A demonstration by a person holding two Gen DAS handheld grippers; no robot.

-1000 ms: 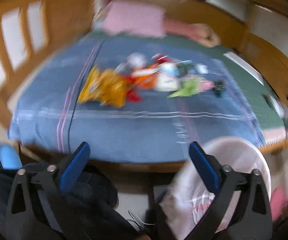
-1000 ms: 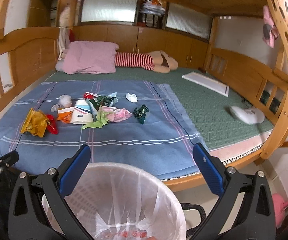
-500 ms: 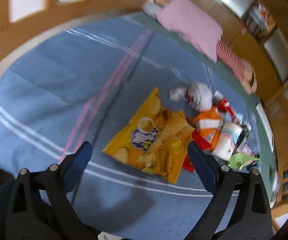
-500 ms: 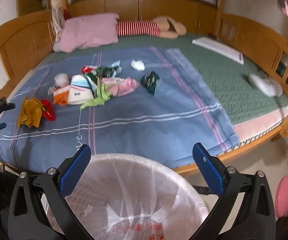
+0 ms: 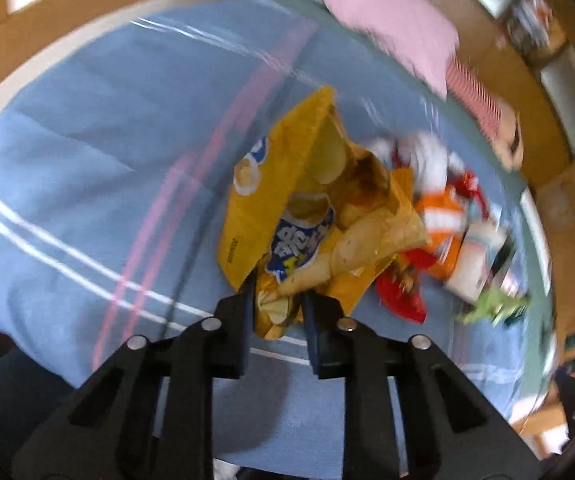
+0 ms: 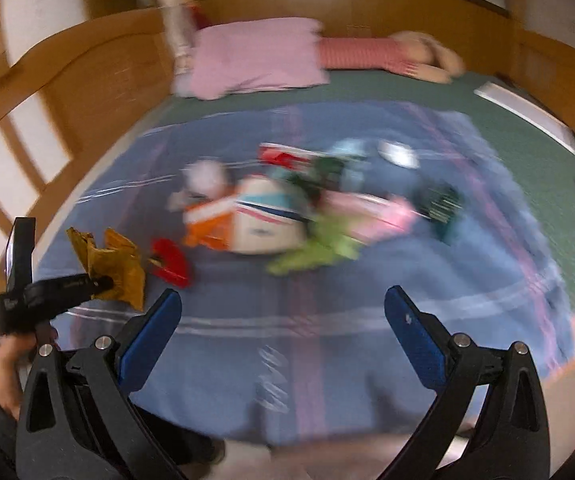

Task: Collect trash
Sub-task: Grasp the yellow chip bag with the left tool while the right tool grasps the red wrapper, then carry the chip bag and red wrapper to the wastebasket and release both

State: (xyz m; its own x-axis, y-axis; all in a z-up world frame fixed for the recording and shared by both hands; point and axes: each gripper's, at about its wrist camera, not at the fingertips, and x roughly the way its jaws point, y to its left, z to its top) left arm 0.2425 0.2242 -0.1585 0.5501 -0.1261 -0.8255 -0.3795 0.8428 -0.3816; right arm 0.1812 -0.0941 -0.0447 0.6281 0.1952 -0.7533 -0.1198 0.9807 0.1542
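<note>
A: So, the left gripper (image 5: 277, 300)?
B: Its 2 jaws are pinched on the yellow chip bag's (image 5: 307, 208) near corner; the other wrappers (image 5: 443, 220) lie beyond it.
A: And the right gripper (image 6: 281, 312)?
B: Jaws spread, nothing between them, with the blue blanket (image 6: 327, 360) below.

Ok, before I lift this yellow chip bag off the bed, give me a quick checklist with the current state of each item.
1. Left gripper shut on yellow chip bag: ok.
2. Hold is at the bag's near edge only, not its body: not ok.
3. Red wrapper clear of the bag: not ok, it sits against it.
4. Right gripper open and empty: ok.
5. Bin in view for the drop: not ok.
6. Bag contents: cannot tell.
</note>
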